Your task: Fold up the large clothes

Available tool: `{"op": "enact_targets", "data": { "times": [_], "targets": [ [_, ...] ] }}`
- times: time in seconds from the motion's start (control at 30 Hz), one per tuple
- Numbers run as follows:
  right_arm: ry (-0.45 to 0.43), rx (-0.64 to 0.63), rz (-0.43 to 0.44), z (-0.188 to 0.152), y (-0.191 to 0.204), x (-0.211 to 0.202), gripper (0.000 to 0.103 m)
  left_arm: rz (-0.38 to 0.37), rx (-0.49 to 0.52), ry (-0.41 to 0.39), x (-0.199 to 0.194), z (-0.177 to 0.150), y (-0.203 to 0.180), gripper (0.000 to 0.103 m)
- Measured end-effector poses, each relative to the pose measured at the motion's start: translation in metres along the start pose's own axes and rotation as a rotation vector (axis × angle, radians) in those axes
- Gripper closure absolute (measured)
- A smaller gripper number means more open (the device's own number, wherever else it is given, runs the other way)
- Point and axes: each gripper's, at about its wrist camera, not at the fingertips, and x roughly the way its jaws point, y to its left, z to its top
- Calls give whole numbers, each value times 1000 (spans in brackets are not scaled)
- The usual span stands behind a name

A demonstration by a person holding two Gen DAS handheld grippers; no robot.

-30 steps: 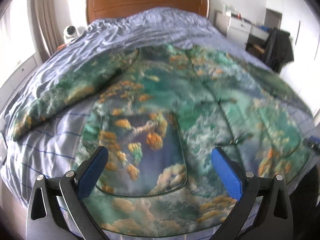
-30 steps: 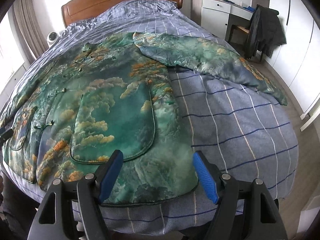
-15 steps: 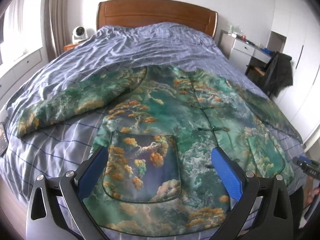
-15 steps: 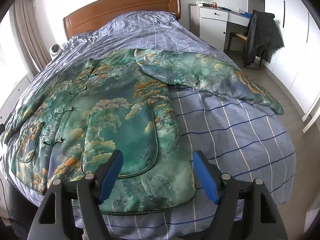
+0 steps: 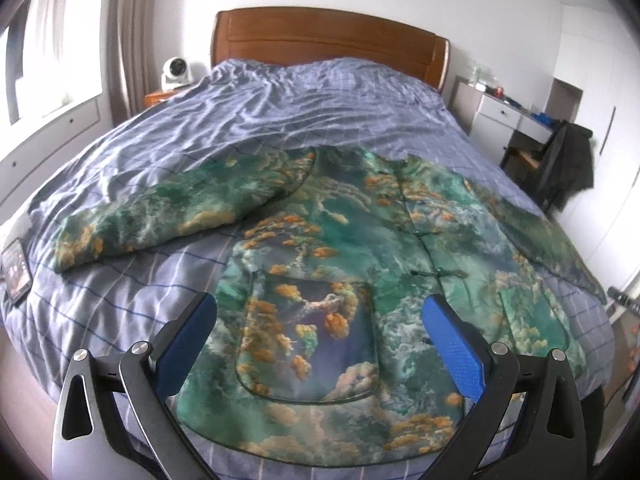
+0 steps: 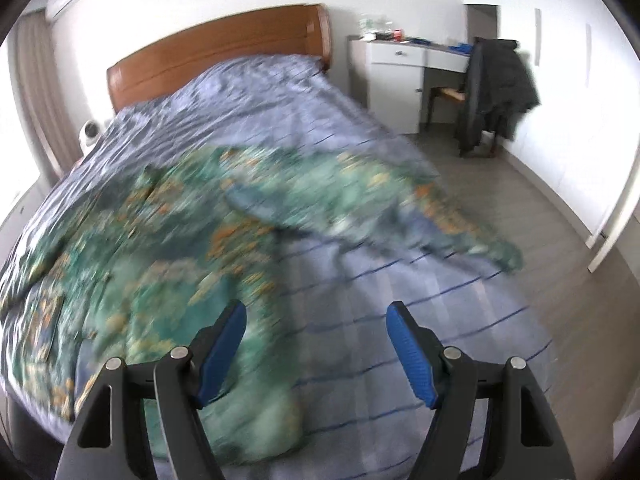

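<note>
Green quilted jacket with orange cloud print (image 5: 360,280) lies flat on the blue checked bed cover (image 5: 280,112), collar far, hem near you. Your left gripper (image 5: 320,344) and right gripper (image 6: 316,350) hover wide open, empty, above its hem.

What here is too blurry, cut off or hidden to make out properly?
- Jacket, right wrist view: motion blur smears its pattern and buttons.
- Phone, left wrist view: cut by the frame edge.
- Desk clutter: too small to identify.
- Jacket's near hem, left wrist view: partly hidden behind the left tool.
</note>
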Motion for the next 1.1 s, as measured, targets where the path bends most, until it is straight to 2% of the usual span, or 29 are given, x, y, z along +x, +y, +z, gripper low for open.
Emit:
{"op": "enact_targets", "data": {
  "times": [0.1,0.2,0.27,0.37,0.4,0.5,0.6,0.67,0.7,0.73,0.77,0.87,1.0,1.1],
  "targets": [
    [-25,72,-41,17,-39,10,29,11,-13,-1,-1,1,2,1],
    [-5,209,-30,28,-83,31,29,18,-17,4,0,2,0,1],
    [43,362,60,25,-113,52,29,21,-13,12,2,1,-2,1],
    [116,700,290,-1,-153,96,29,20,-9,22,4,1,-5,1],
    [115,763,312,-7,-160,104,29,16,-9,28,5,1,-6,1],
    [19,913,275,-13,-189,129,29,15,-9,45,9,1,-9,1],
    [-48,993,294,-6,-205,150,29,22,-3,47,8,-1,-12,1],
    [-66,1036,259,0,-210,163,35,25,0,40,6,-3,-12,1],
    [-65,1039,229,3,-211,167,50,28,0,38,6,-6,-12,1],
    [-57,1029,184,7,-210,170,79,30,-2,40,7,-8,-11,1],
    [-53,1015,142,10,-212,170,87,31,-3,43,7,-10,-10,1],
    [-95,896,54,30,-199,157,91,47,4,54,11,-17,-5,1],
    [-231,550,-11,82,-136,104,92,54,-8,67,16,-20,2,1],
    [-347,210,9,118,-55,59,92,42,-41,75,20,-22,6,1]
  ]
}}
